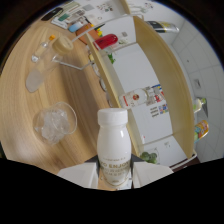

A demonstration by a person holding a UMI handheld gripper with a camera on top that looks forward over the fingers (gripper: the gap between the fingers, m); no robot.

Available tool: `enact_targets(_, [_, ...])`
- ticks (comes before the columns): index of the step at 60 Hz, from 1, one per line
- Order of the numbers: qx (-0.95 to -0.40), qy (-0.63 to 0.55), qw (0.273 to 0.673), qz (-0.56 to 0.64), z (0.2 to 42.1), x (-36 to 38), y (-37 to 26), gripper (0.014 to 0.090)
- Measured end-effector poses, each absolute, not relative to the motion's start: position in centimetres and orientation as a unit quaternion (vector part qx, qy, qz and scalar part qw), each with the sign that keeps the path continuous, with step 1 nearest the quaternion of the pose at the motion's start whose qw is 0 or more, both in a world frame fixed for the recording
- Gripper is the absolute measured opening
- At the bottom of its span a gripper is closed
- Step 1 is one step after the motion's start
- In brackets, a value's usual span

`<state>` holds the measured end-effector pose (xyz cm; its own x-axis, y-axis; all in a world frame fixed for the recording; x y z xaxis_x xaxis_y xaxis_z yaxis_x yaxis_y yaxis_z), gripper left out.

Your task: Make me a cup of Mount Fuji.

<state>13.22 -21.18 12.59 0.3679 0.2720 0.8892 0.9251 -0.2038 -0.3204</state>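
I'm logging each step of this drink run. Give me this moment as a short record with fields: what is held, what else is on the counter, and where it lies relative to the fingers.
held item: white bottle, cap on, upright
gripper: both fingers pressed on the bottle's lower sides
cup of ice: clear, standing on the wooden counter, ahead of the fingers, to one side of the bottle
further off: an empty clear glass lying on its side, beyond the ice cup
red item: far end, too small to identify
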Motion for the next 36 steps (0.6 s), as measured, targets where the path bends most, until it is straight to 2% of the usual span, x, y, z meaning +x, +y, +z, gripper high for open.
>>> enact_targets(10, [-0.603,-0.53,0.393,-0.449,13.3,13.3,-20.3,0.0478])
enact_targets(19, [-0.569,-0.566,0.349,-0.483,13.1,13.4,-20.4,0.048])
enact_targets(30, [-0.545,-0.59,0.338,-0.49,12.8,12.2,-20.6,0.0479])
enact_targets(36, [-0.551,-0.587,0.343,-0.483,12.6,12.0,-20.7,0.0481])
